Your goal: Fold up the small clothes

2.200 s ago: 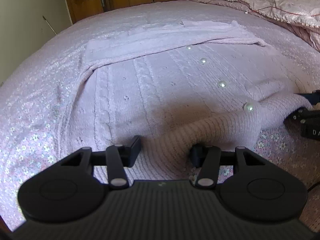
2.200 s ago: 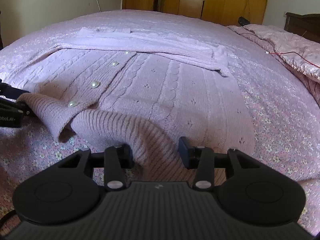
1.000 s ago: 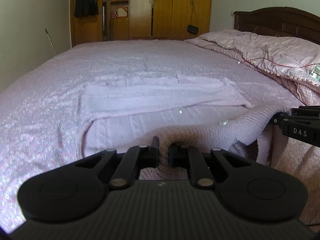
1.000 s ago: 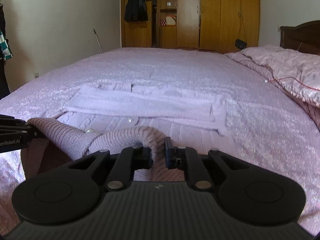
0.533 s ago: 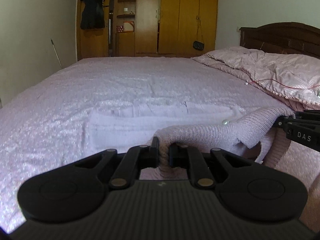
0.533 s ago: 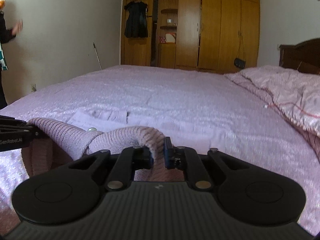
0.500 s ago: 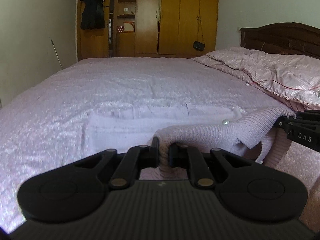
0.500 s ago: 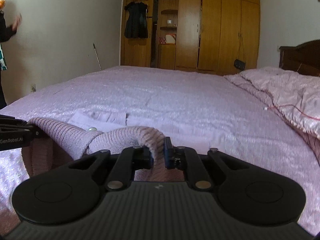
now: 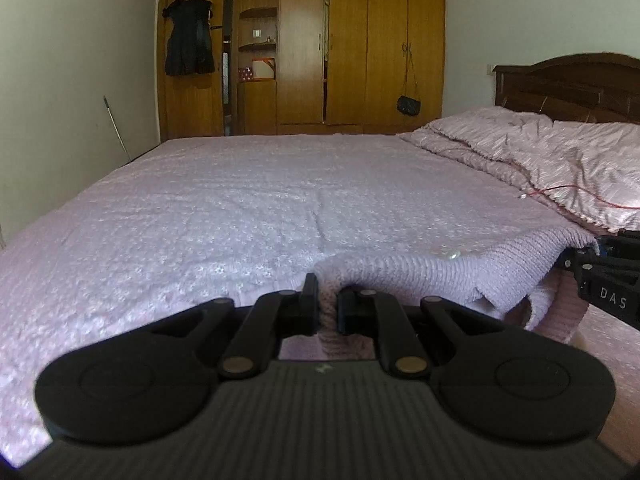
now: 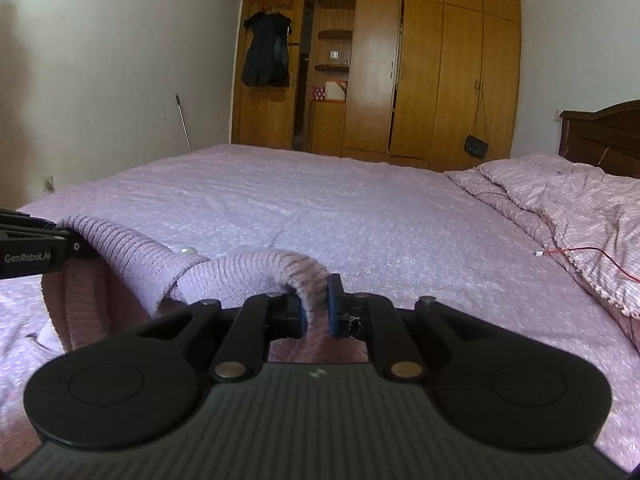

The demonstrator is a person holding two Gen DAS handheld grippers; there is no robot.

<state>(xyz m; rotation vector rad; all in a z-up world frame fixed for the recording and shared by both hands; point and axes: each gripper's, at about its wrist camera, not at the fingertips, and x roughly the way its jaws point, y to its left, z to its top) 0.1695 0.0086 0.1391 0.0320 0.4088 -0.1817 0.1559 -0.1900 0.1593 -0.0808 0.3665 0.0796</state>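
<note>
- Left claw (image 9: 328, 304) is clamped tight on the ribbed hem of a pale pink knit cardigan (image 9: 420, 276), with a bunch of the knit squeezed between the two black fingers (image 9: 308, 300).
- Right claw (image 10: 316, 312) is doing the same thing: pinched shut on another bit of that ribbed hem, the fabric humping up and over the left-hand pad.
- The cardigan's edge is strung between the two claws, so it's lifted off the bed, and the rest hangs down in a loose fold underneath.
- You can see a pearly button (image 9: 454, 255) sitting on the knit about halfway along the raised edge; it shows up in the right wrist view too.
- Each camera catches the other claw at the side of its picture, gripping the far end of the hem. One has "DAS" printed on it, the other "GenRobot.AI".
- Below and beyond all that is the bed (image 9: 240, 200), covered in a pink spread with tiny flowers, pretty flat.
- A crumpled pink quilt (image 9: 540, 152) is piled at the headboard end, with a thin red cable (image 9: 568, 192) trailing across it.
- Dark wooden headboard (image 9: 568, 80) behind the quilt.
- Far wall is a big wooden wardrobe (image 9: 360, 40), with a black dress (image 9: 188, 40) hanging on it and a small black handbag (image 9: 408, 105) dangling from a door handle.
</note>
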